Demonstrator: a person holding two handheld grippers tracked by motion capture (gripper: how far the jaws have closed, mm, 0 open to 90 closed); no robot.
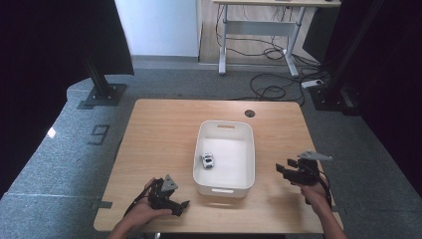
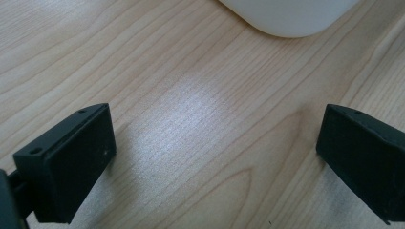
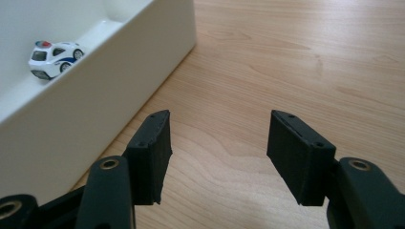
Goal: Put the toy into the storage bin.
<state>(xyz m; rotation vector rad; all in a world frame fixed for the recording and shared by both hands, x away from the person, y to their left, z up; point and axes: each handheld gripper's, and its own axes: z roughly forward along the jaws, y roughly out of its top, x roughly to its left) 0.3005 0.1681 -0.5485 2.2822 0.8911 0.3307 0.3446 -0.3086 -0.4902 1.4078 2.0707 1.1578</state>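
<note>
Both grippers sit low at the table's (image 1: 164, 124) near edge from above, the left gripper (image 1: 180, 207) and right gripper (image 1: 281, 169) flanking a white bin (image 1: 248, 149) holding a toy car (image 1: 208, 160). Left gripper view: jaws wide apart over bare wood, empty. Right gripper view: jaws apart beside the bin wall, empty; the car looks already delivered, so probably nothing is left to grasp.

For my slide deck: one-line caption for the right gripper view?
Open right claw over the wooden table, beside a white bin holding a toy police car.
</note>
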